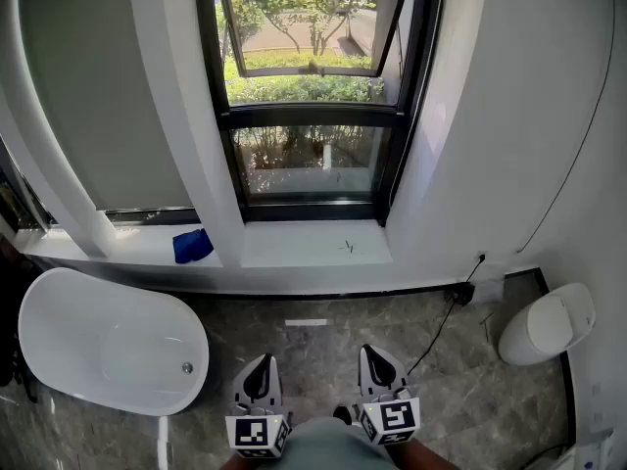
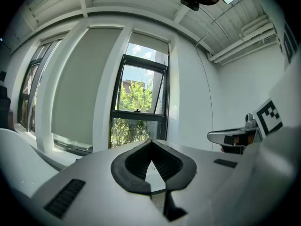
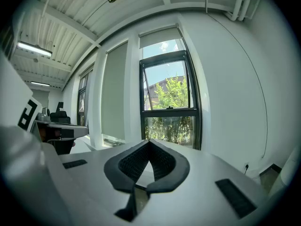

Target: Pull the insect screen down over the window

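The left tongs (image 1: 263, 360) and the right tongs (image 1: 370, 352), both clenched tight with nothing between their jaws, are held side by side and close to level, low in front of the person and pointing at the dark-framed window (image 1: 309, 116), which stands well apart from them across a grey marble floor (image 1: 313, 346). The window is set in the far wall between a white pillar (image 1: 186, 116) and a plain white wall; its upper pane is tilted open outward, the lower pane is closed, and trees and a hedge show clearly through both. The insect screen cannot be picked out, though a pale panel (image 3: 160, 37) sits just above the window's top edge. A white sill (image 1: 313, 245) runs below the frame, and a blue cloth (image 1: 192, 246) lies on it at the foot of the pillar. A grey blind (image 1: 88, 96) covers the bay to the left nearly down to the sill. A white bathtub (image 1: 98, 346) stands at the left, a white toilet (image 1: 549, 323) at the right, and a black cable (image 1: 441, 326) trails from the wall's base across the floor.
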Available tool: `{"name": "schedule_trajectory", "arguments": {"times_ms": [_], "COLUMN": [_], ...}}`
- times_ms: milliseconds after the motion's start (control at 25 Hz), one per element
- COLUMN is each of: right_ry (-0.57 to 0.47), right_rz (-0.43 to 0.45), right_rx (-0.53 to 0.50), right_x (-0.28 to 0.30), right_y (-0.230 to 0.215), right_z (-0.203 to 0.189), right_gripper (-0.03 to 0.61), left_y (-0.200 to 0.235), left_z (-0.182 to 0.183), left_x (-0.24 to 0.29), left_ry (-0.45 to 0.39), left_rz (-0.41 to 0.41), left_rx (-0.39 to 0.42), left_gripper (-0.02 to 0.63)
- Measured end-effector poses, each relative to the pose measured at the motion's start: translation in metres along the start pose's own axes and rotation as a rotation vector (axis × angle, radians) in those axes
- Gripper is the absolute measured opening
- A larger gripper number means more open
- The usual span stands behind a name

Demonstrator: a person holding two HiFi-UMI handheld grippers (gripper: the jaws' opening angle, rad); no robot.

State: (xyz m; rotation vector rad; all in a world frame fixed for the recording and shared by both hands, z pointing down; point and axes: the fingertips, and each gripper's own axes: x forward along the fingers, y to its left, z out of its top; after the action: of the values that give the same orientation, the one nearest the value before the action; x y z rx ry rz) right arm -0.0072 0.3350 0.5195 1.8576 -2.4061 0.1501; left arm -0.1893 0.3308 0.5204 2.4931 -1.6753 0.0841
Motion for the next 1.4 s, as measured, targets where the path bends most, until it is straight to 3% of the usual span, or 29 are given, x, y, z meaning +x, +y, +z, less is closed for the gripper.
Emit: {"name": "schedule_trajectory", "arguments": {"times_ms": [760,1400], "right_ry": [-0.005,-0.038], "right_rz": [0.054,0.113], "right_rx": [-0.009,-0.037], "right_x": [0.008,0.001], "right_y": [-0.015,-0.09], "right_z": [0.003,0.0], "right_gripper": [-0.003,-0.005], "left_y": [-0.014,-0.088], "left_z": [-0.001,-0.001], "left_x": [0.014,0.052], "left_ry": [0.013,0.03], "left_rz": [0.017,0.046], "left_rx": [0.026,0.066], "left_gripper": [0.013,0.014]}}
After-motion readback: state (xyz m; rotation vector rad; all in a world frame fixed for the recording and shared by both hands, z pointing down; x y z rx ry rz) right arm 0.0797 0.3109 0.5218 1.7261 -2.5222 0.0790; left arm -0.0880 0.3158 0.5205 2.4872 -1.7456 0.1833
